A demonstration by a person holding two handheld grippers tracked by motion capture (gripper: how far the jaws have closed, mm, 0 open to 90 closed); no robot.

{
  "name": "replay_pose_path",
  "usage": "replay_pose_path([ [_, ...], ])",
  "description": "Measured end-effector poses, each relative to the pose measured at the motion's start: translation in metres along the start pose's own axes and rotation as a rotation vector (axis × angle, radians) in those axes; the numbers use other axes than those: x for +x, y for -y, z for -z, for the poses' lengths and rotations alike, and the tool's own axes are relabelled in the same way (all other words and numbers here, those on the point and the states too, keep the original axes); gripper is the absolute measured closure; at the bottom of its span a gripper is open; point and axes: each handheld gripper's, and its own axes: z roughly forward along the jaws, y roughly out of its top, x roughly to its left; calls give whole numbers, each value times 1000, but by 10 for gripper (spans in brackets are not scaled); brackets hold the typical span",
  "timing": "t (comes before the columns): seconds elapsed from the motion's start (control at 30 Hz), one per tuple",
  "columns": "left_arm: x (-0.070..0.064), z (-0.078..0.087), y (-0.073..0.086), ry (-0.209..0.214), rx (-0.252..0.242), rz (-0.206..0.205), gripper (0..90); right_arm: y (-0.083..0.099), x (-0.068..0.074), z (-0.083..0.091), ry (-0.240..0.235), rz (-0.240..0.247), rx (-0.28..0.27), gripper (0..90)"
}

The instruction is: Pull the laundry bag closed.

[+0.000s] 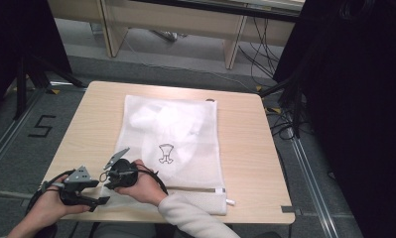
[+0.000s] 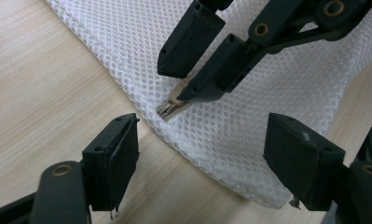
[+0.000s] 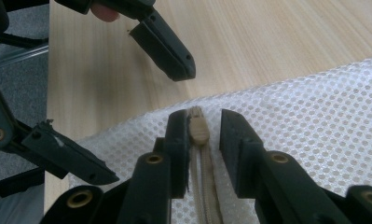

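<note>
Straddling the zipper pull (image 3: 198, 128) at the near left corner of the white mesh laundry bag (image 1: 185, 134), the right gripper (image 3: 200, 140) has its jaws slightly apart, seemingly not yet pinching. From above this is hidden; the left gripper (image 2: 200, 154) gapes wide beside it on the wooden table (image 1: 245, 144).

Grey floor (image 1: 136, 69); black curtains (image 1: 364, 99); wooden table (image 1: 245, 148).

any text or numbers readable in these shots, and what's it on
"5": black digit marked on the grey floor, left of the table.
Black emblem seen on the white mesh laundry bag: a figure, no letters readable.
Nothing legible on the left gripper or right gripper.
</note>
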Motion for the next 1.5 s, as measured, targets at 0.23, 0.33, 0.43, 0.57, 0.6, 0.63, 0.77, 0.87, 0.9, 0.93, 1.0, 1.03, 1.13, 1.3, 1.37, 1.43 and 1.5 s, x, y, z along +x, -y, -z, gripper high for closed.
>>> replay_pose_path([
  [0.23, 0, 0, 0, 0, -1, 22, 258, -1, -3, -3, 1, -14, 12, 789],
  [0.33, -1, 0, 0, -2, 1, 25, 259, -2, -2, -2, 3, -25, 21, 812],
  [0.43, 0, 0, 0, 3, -2, 24, 261, -4, 1, -2, -18, -46, 28, 815],
  [0.57, 1, 1, 0, 11, -3, 15, 274, -6, 1, 4, -3, -27, 28, 816],
  [0.6, 1, 1, 0, 11, -3, 15, 277, -6, 1, 4, -3, -27, 28, 816],
  [0.63, 1, 1, 0, 12, -6, 20, 277, -7, 1, 6, -3, -19, 28, 816],
  [0.77, 1, 1, 0, 21, -15, 43, 304, -11, 3, 17, 0, -15, 19, 816],
  [0.87, 2, 0, -1, 35, -28, 71, 368, -13, 4, 28, 20, 7, 8, 817],
  [0.9, 1, -1, -1, 48, -49, 99, 368, -13, 4, 28, 20, 7, 8, 817],
  [0.93, 1, -2, -1, 56, -41, 112, 384, -13, 6, 31, 14, -15, 8, 817],
  [1.0, 1, -3, -2, 79, -49, 122, 450, -13, 5, 36, 12, 21, -3, 817],
  [1.03, 1, -3, -2, 79, -49, 122, 485, -13, 6, 38, 14, 12, -3, 817],
  [1.13, 2, -4, -3, 107, -37, 147, 565, -13, 5, 40, 32, 19, 6, 817],
  [1.3, 1, -6, -6, 129, -28, 198, 753, -14, 8, 43, 19, 29, -4, 817],
  [1.37, 1, -6, -7, 136, -31, 209, 816, -14, 9, 44, 17, 8, 5, 817],
  [1.43, 1, -6, -8, 140, -33, 220, 839, -13, 9, 44, 17, 11, 1, 817],
  [1.5, 0, -4, -9, 133, -34, 219, 851, -11, 8, 47, 35, 25, 15, 817],
])
